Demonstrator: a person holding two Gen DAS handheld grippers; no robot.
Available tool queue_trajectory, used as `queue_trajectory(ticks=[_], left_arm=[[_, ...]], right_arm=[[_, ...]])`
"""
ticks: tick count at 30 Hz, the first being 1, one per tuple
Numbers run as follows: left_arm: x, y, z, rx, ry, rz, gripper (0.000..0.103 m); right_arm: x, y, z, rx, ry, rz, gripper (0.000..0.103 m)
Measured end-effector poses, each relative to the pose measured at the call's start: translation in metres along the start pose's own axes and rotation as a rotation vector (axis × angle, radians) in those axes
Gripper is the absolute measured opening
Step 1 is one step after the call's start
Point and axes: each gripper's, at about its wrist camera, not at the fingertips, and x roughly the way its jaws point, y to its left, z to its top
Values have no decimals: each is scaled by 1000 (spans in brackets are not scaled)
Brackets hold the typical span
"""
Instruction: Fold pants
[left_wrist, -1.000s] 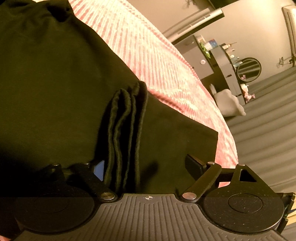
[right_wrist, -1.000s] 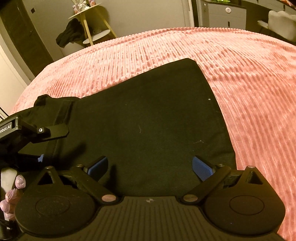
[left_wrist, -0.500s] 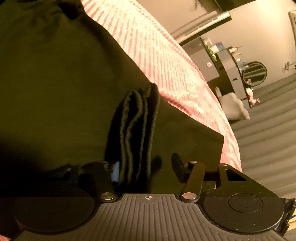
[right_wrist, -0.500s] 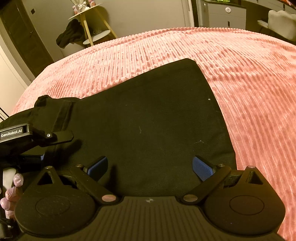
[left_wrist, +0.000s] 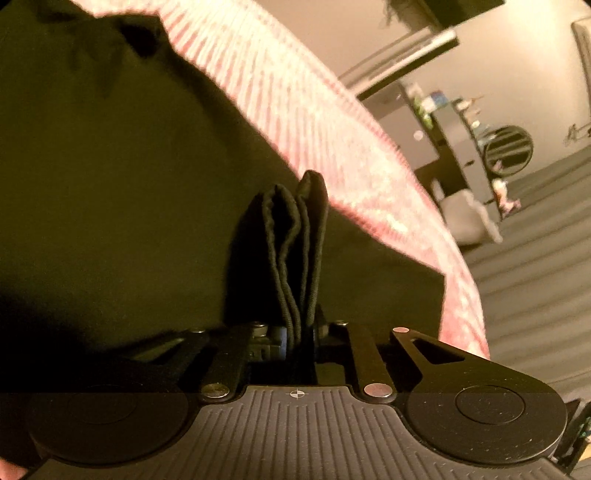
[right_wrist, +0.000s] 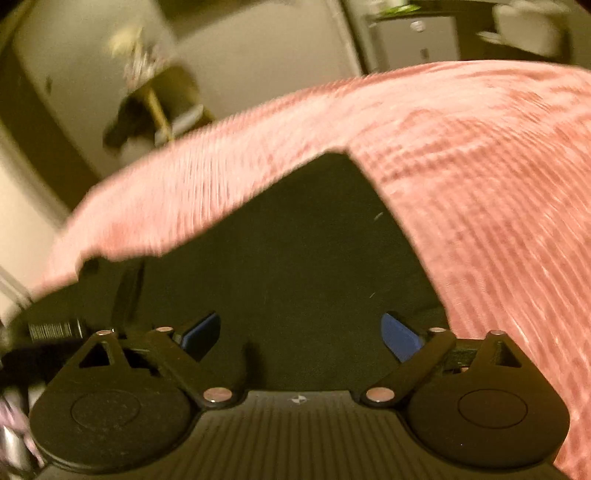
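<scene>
Black pants (left_wrist: 122, 206) lie spread flat on a pink ribbed bedspread (left_wrist: 295, 110). In the left wrist view, my left gripper (left_wrist: 300, 338) is shut on a bunched stack of the pants' layered edges (left_wrist: 295, 243), which stands up between the pads. In the blurred right wrist view, my right gripper (right_wrist: 301, 332) hovers low over the pants (right_wrist: 303, 258) near their right edge. Its blue pads (right_wrist: 400, 334) stand wide apart and the jaws are closing, with only flat cloth below them and nothing pinched. The left gripper's body (right_wrist: 55, 328) shows at that view's left edge.
The bedspread (right_wrist: 480, 192) stretches on to the right and beyond the pants. A dresser with a round mirror (left_wrist: 508, 149) and a grey floor stand off the bed's far side. A small yellow table with dark cloth (right_wrist: 147, 110) stands behind the bed.
My left gripper went from wide open to shut, pinching the folded pants edges. My right gripper rolled and shifted, blurring its view, and its pads came slightly closer together.
</scene>
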Motion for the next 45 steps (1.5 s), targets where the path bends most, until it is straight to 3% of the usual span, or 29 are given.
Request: queue_trajectory(ticks=[4, 5, 8, 10, 11, 12, 14, 16, 18, 23, 28, 36, 41, 45], left_arm=[[-31, 2, 2, -41, -101, -54, 13], [-39, 3, 2, -39, -128, -41, 13], [-61, 5, -2, -32, -193, 55, 13], [-67, 7, -3, -44, -213, 118, 15], [-67, 10, -3, -57, -217, 143, 24], [-64, 11, -1, -64, -208, 154, 43], [-56, 9, 2, -49, -195, 216, 66], [-45, 3, 4, 12, -184, 296, 71], [-31, -1, 5, 66, -148, 344, 72], [-22, -13, -1, 171, -146, 413, 70], [-25, -11, -5, 159, -162, 438, 50], [-28, -14, -5, 169, -180, 433, 18], [-41, -17, -8, 180, -258, 399, 14], [-48, -19, -7, 195, -335, 435, 17]], right_arm=[[-19, -17, -1, 105, -101, 97, 69], [-21, -17, -2, 107, -108, 95, 67], [-18, -11, -2, 78, -92, 123, 47], [-14, -4, -1, 41, -72, 125, 44], [-12, 0, -1, 21, -61, 115, 44], [-9, 2, -2, 9, -52, 102, 44], [-6, 5, -3, -2, -27, 73, 44], [-5, 7, -4, -11, -13, 52, 43], [-4, 13, -6, -44, -4, 53, 36], [14, 31, -13, -126, 78, 60, 26], [34, 47, -23, -163, 135, 98, 26], [33, 51, -29, -171, 136, 135, 27], [25, 53, -29, -183, 100, 137, 27], [24, 51, -28, -174, 85, 138, 28]])
